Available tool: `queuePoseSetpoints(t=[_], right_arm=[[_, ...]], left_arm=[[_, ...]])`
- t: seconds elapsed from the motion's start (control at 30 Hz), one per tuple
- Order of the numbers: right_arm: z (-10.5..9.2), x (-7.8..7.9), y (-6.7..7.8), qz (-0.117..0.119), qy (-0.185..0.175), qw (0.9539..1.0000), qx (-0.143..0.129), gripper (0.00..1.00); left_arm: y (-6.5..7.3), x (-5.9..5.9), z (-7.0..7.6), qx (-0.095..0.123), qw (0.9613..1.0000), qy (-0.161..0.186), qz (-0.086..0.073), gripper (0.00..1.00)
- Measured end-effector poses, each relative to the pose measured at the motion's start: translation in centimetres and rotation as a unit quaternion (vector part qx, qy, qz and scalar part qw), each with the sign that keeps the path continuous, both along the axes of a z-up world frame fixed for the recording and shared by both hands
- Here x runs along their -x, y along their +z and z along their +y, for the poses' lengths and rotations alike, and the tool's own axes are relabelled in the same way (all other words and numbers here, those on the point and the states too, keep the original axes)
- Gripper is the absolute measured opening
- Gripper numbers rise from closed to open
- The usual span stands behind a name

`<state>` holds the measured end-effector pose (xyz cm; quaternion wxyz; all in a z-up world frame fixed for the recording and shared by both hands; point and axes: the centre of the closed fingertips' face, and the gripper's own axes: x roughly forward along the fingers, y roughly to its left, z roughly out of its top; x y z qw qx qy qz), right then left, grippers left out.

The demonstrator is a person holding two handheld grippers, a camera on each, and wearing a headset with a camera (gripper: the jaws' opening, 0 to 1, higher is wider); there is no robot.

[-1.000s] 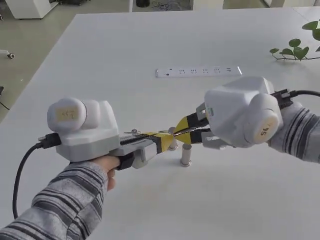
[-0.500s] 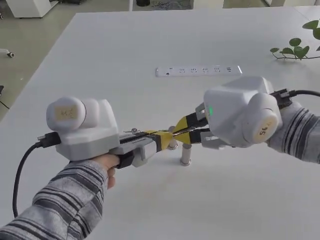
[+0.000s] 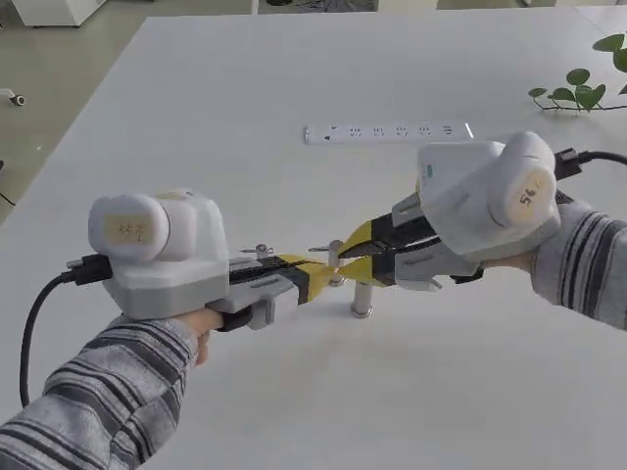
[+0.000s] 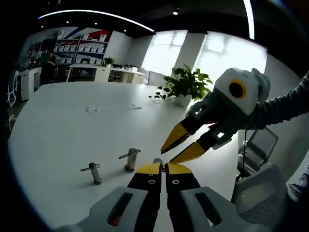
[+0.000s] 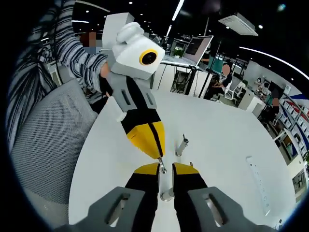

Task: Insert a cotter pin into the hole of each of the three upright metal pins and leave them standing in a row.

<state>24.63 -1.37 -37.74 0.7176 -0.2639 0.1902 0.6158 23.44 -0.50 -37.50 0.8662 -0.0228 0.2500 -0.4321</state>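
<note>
- I am holding the left gripper [image 3: 318, 278] shut on what looks like a thin, silvery cotter pin [image 5: 163, 167]. The pin is poking out of the yellow tips and is too small for me to be sure of it.
- I am carrying the right gripper [image 3: 341, 262] narrowly parted and gripping nothing, nose to nose with the left one.
- The upright metal pin [image 5: 167, 189] is standing on the white tabletop [image 3: 294, 117], just beneath and between the right gripper's jaws.
- Its long axis is running vertically and the cotter pin is lying roughly across it, so I judge the hole must be met sideways, from the left gripper.
- Two more metal pins [image 4: 130, 159] are standing off to the far side. They are smooth grey cylinders on wider bases, each already carrying a cotter crosswise near its top.
</note>
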Motion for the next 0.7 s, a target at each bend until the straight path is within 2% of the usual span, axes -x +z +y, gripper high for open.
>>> queuePoseSetpoints(t=[0.03,0.07,0.1,0.13,0.2,0.23,0.3,0.4,0.47,0.53,0.7], right_arm=[[-0.2,0.1,-0.2,0.023,-0.008,0.9997,-0.008,0.06],[-0.2,0.3,-0.2,0.032,-0.009,0.9994,-0.011,0.06],[-0.2,0.7,-0.1,0.058,-0.015,0.9979,-0.024,0.06],[-0.2,0.9,-0.1,0.074,-0.020,0.9966,-0.030,0.07],[-0.4,1.7,-0.3,0.109,-0.020,0.9930,-0.040,0.09],[-0.5,1.8,-0.4,0.124,-0.025,0.9909,-0.047,0.09],[-0.7,2.1,-0.4,0.137,-0.026,0.9888,-0.054,0.09],[-0.9,2.8,-0.4,0.175,-0.033,0.9818,-0.067,0.09],[-0.9,3.1,-0.2,0.184,-0.028,0.9795,-0.077,0.09],[-1.0,3.6,-0.1,0.207,-0.027,0.9744,-0.085,0.09],[-0.9,4.8,0.1,0.220,-0.007,0.9710,-0.095,0.09]], left_arm=[[-0.1,0.1,0.0,-0.005,0.9999,-0.006,-0.007,0.00],[-0.2,0.4,0.1,-0.013,0.9997,-0.017,-0.014,0.00],[-0.3,0.6,0.2,-0.018,0.9994,-0.024,-0.020,0.00],[-0.3,0.7,0.2,-0.021,0.9991,-0.028,-0.025,0.00],[0.2,0.9,0.1,-0.014,0.9976,-0.044,-0.052,0.00],[0.2,1.1,0.3,-0.014,0.9972,-0.050,-0.055,0.00],[0.2,1.2,0.5,-0.023,0.9956,-0.064,-0.065,0.00],[0.6,1.8,0.4,-0.013,0.9937,-0.088,-0.069,0.00],[0.8,2.2,0.4,-0.010,0.9924,-0.101,-0.070,0.00],[0.8,2.6,0.3,-0.012,0.9911,-0.112,-0.071,0.00],[1.2,3.6,-0.3,-0.001,0.9878,-0.139,-0.071,0.00]])
